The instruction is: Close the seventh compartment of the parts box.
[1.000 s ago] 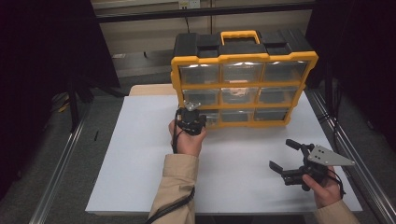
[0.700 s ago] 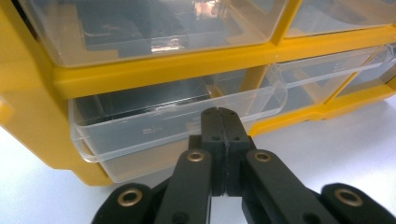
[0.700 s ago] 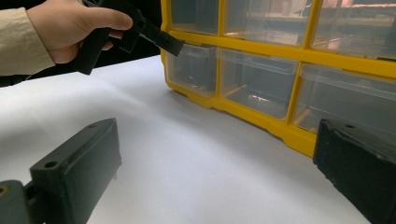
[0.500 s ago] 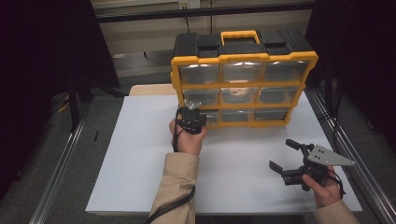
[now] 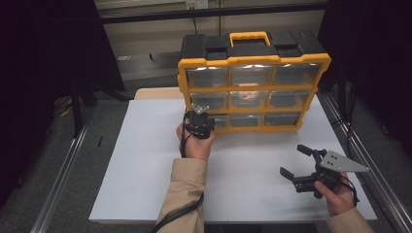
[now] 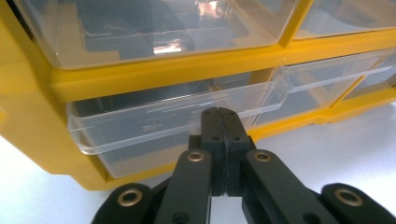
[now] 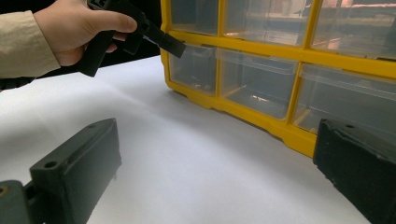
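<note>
A yellow drawer organizer (image 5: pixel 253 90) with a black top and clear drawers stands upright at the far side of the white worktop (image 5: pixel 141 165). The left tool (image 5: pixel 198 120) is held at its bottom-left drawer. The right tool (image 5: pixel 297 162), jaws spread, hovers near the worktop's right edge.

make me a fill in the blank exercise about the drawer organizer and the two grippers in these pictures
1. The organizer has a yellow frame and clear drawers in ____ rows.
2. The left gripper, jaws pressed together, is at the ____ row's left drawer.
3. The right gripper has its jaws ____.
4. The carry handle on top is ____ in colour.

Missing words: three; bottom; open; yellow
</note>
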Demonstrator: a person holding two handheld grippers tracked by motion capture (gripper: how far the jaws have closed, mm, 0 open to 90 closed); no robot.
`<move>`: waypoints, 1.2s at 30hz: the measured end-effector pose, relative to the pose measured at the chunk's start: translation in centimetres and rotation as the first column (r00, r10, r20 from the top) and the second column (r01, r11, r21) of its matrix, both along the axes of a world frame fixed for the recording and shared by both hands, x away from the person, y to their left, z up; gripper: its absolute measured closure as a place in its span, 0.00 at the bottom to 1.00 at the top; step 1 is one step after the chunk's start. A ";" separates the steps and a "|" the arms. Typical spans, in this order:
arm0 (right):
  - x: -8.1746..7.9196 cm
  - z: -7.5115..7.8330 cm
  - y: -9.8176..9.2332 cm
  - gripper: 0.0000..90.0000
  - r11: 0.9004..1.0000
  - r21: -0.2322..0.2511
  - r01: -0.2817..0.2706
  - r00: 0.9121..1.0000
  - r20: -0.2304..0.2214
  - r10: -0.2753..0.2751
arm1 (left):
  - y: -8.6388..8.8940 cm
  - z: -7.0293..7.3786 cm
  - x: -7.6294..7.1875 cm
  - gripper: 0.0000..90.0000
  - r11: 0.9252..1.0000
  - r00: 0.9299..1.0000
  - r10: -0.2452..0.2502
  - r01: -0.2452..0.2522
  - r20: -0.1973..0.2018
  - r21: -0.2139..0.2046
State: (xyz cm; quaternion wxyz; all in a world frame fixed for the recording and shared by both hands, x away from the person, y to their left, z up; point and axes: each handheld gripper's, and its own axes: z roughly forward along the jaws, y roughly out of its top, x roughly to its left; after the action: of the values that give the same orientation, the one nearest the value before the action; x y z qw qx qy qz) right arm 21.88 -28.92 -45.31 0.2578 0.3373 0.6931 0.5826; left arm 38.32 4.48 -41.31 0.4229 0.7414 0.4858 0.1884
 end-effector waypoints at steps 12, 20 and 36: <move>0.1 0.0 0.0 0.01 1.000 -0.006 -0.004 1.000 0.005 0.004 | -0.1 -0.1 0.2 1.00 1.000 1.000 0.003 -0.003 0.006 -0.004; 0.1 0.0 -0.1 0.01 1.000 -0.004 -0.005 1.000 0.005 0.005 | -0.2 -0.2 0.2 1.00 1.000 1.000 0.004 -0.004 0.011 -0.007; 0.2 -0.1 -0.1 0.01 1.000 -0.001 -0.007 1.000 0.004 0.007 | -0.3 -0.4 0.5 1.00 1.000 1.000 0.012 -0.012 0.021 -0.009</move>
State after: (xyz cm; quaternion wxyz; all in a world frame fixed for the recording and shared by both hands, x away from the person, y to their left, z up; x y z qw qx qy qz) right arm 22.06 -28.97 -45.37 0.2576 0.3335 0.6940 0.5838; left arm 38.77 4.13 -41.67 0.4303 0.7345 0.4865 0.1965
